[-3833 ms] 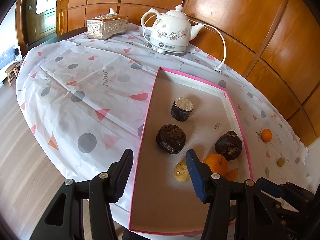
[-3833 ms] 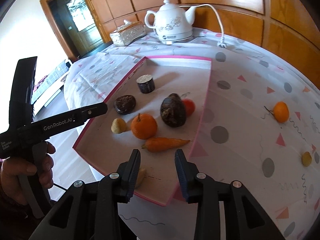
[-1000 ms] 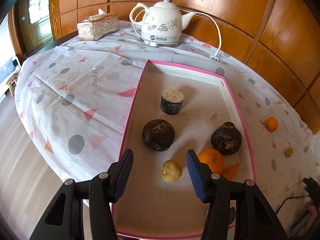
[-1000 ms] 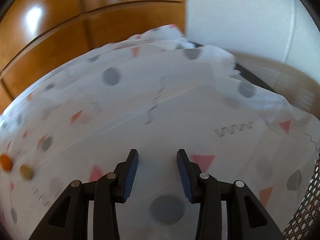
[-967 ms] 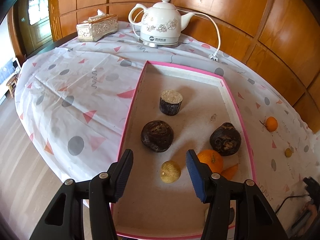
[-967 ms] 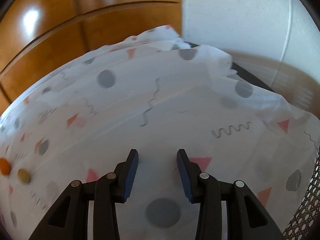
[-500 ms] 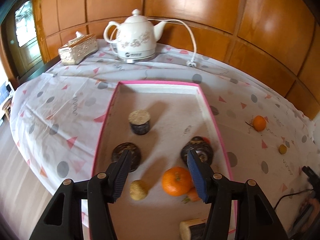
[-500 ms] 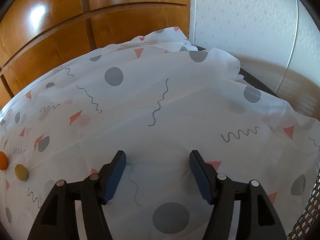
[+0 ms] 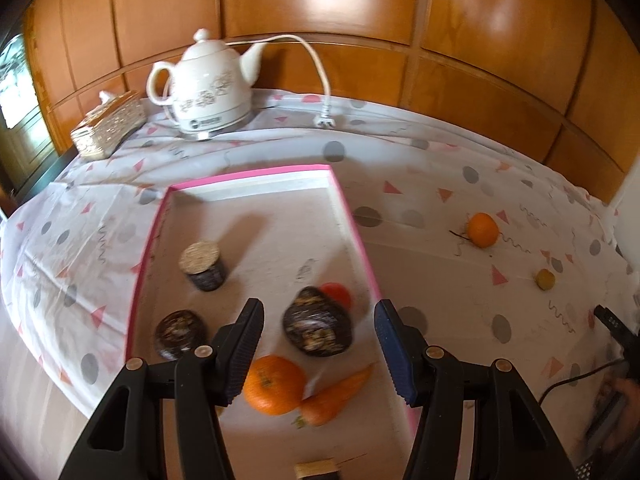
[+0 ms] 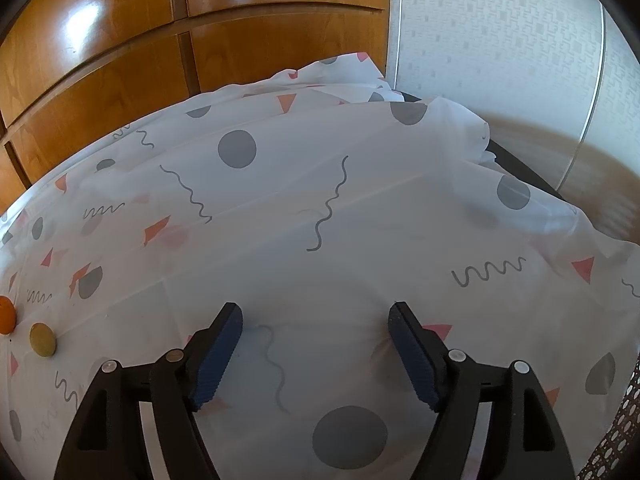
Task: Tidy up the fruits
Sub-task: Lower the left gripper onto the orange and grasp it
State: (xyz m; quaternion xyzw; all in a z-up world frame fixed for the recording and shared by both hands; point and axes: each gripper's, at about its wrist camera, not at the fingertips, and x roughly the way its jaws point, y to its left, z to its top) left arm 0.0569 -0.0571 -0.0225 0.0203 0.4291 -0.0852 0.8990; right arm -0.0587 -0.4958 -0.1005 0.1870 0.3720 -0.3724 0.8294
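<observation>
The left hand-held gripper [image 9: 319,344] hangs over the pink-edged tray [image 9: 347,216], jaws partly apart and empty, framing a dark round fruit [image 9: 318,327]; an orange [image 9: 274,385] and a carrot [image 9: 334,394] lie just below, likely gathered there for sorting. The right hand-held gripper [image 10: 316,350] has just been opening; nothing sits between its jaws, only patterned cloth on the desk [image 10: 320,208]. Only the left view shows the tray; both catch a stray orange [image 9: 483,229] and a small yellowish fruit [image 10: 42,339] out on the cloth.
</observation>
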